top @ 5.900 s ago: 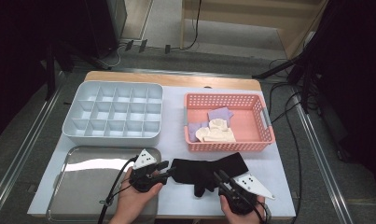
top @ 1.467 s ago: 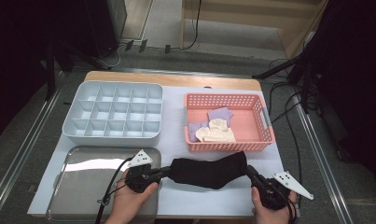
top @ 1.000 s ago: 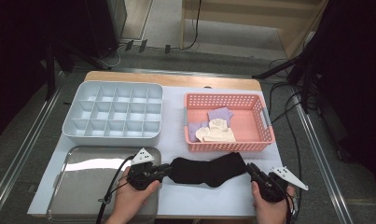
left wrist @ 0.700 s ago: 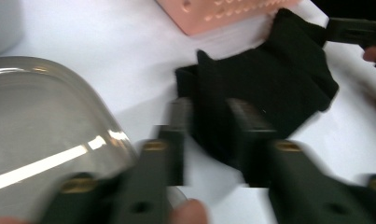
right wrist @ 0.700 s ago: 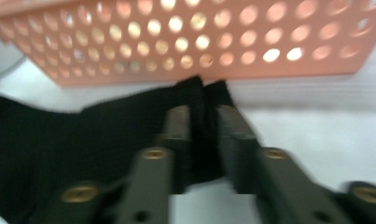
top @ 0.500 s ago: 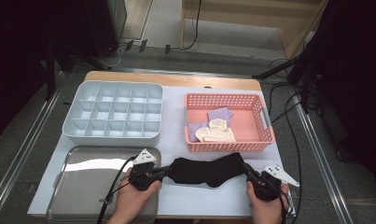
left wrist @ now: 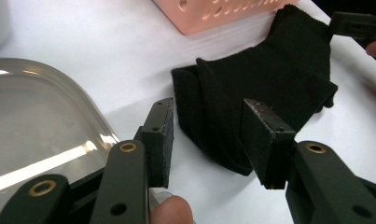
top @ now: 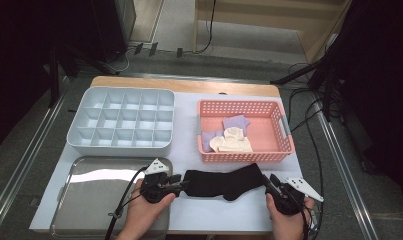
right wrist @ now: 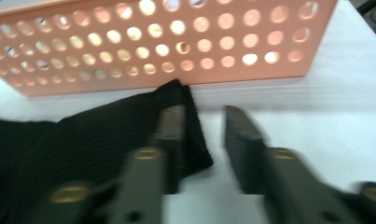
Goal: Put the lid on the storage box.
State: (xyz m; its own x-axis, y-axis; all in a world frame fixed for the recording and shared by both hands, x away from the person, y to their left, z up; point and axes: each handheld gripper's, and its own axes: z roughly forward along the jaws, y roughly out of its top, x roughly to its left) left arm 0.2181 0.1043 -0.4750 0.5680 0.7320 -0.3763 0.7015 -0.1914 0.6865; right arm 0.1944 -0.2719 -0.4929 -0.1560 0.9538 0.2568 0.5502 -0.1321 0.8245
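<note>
Left jaws: my left gripper (left wrist: 209, 140) stands wide apart. The folded end of the black sock (left wrist: 265, 88) lies between the two pads; I cannot tell whether either pad touches the cloth.
Right jaws: my right gripper (right wrist: 202, 135) is parted to a moderate gap. One jaw overlaps the ribbed cuff edge of the sock (right wrist: 106, 130); the other stands over bare table. The picture is blurred, so I cannot tell whether there is contact.
Sock: black ribbed knit, lying flat and stretched across the white table (top: 224, 215) at 6 o'clock, between my two hands, just in front of the basket.
Left hand: my left hand (top: 149, 210) sits at 7 o'clock, over the edge of the metal tray (top: 89, 200).
Right hand: my right hand (top: 286, 215) sits at 5 o'clock.
Basket: pink plastic basket (top: 284, 135), perforated with round holes, at 2 o'clock; it holds cream socks (top: 231, 142) and lavender socks (top: 236, 122).
Organiser: pale grey compartment tray (top: 121, 145) with a grid of square cells, at 10 o'clock.
Tray: shiny, rounded corners, shallow rim, reflecting a light streak.
Change: half a second ago my right gripper was at the cuff as well; it now sits a little farther back, and the sock lies much the same.
</note>
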